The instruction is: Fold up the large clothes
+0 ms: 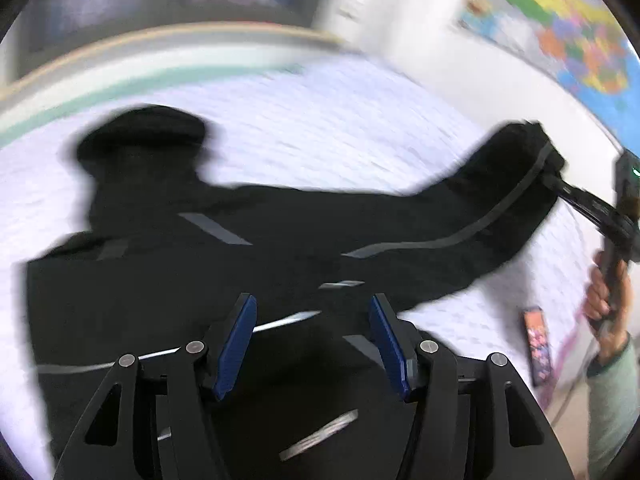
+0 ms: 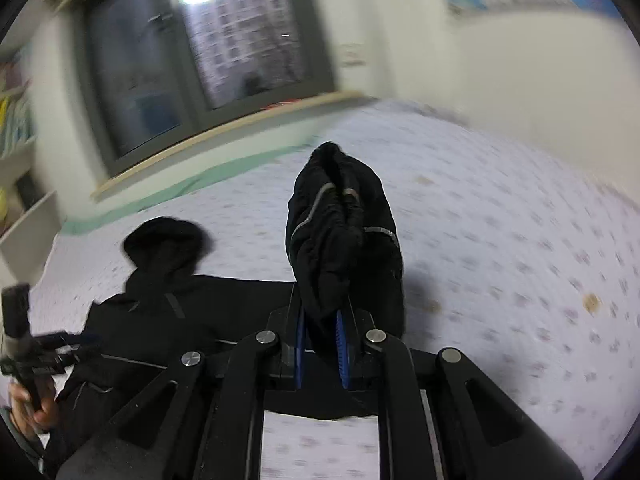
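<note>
A black hooded jacket with grey reflective stripes lies spread on a white patterned bed sheet. Its hood points toward the window side. My left gripper is open and empty, with blue pads hovering above the jacket's body. My right gripper is shut on the jacket's sleeve cuff and holds the sleeve lifted off the bed. In the left wrist view the right gripper shows at the far right, holding the stretched sleeve.
A window with a wooden sill runs along the bed's far side. A colourful map hangs on the wall. A phone-like object lies on the sheet near the right edge. A bookshelf stands at the left.
</note>
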`<state>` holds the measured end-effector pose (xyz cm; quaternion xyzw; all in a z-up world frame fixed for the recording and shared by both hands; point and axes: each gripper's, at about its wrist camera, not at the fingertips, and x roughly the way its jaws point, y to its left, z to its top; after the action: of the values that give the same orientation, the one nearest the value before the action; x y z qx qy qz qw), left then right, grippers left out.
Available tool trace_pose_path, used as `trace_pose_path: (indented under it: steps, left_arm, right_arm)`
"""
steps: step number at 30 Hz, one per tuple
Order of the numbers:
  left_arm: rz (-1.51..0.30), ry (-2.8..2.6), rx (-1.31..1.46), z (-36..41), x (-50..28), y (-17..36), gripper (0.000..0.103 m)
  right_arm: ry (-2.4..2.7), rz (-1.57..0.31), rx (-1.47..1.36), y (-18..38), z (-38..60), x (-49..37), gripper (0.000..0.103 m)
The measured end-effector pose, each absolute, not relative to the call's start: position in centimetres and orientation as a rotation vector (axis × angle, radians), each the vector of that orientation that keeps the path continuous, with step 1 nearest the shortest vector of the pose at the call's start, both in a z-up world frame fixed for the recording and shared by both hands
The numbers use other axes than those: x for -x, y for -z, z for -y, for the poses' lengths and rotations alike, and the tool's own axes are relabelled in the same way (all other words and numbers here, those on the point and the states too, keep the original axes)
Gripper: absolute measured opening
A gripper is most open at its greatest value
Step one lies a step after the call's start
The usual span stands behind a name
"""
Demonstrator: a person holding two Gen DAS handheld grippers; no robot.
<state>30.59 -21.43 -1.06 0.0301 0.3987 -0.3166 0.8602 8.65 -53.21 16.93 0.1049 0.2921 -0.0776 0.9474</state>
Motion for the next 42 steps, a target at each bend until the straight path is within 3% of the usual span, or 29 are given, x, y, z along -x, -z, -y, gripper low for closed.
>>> trace_pose_path:
  steps: [5, 11, 17, 22, 25, 28, 32, 35, 42]
  left_arm:
    - [-0.745, 0.42, -0.01, 8.0, -30.9, -1.8, 0.06]
    - [-0.742, 0.304, 0.033, -1.9, -30.1, -1.0, 0.06]
    - [-0.763, 0.277, 0.087, -7.8, -30.1, 1.9, 0.06]
    - [-0.798, 0.286, 0.141, -10.1, -30.9, 4.7, 0.06]
    - [-0.84, 0.297, 0.159, -10.7, -32.0, 6.8, 0.06]
    - [-0.872, 0.342, 0.19, -10.8, -32.7, 8.4, 0.06]
    - [-0.923, 0.491, 0.329, -11.1, -34.3, 9.8, 0.062]
    - [-0.95, 0.552, 0.384, -9.9, -35.9, 10.1, 0.073]
    - [-1.096, 0.587, 0.413, -1.9, -41.1, 13.8, 0.073]
  right_arm:
    - [0.046, -0.603, -0.083, -20.1, 40.8, -12.9, 0.016]
    - [-0.11, -0.619, 0.017, -20.0, 24.8, -17.7, 0.016]
    - [-0.255, -0.721, 0.05, -14.4, 12.1, -21.7, 0.016]
    - [-0.298, -0.873, 0.071, -4.4, 5.6, -25.1, 0.016]
    - [-0.321, -0.999, 0.045, 2.0, 4.4, -26.7, 0.02]
    - [-0.361, -1.101, 0.024, 5.7, 4.3, -27.3, 0.031]
    - [-0.44, -0.985, -0.072, 1.2, 8.1, -25.0, 0.035]
    - [-0.351, -0.858, -0.054, -2.8, 13.3, -22.8, 0.058]
    - [-0.086, -0.866, -0.055, -3.2, 25.7, -20.5, 0.059]
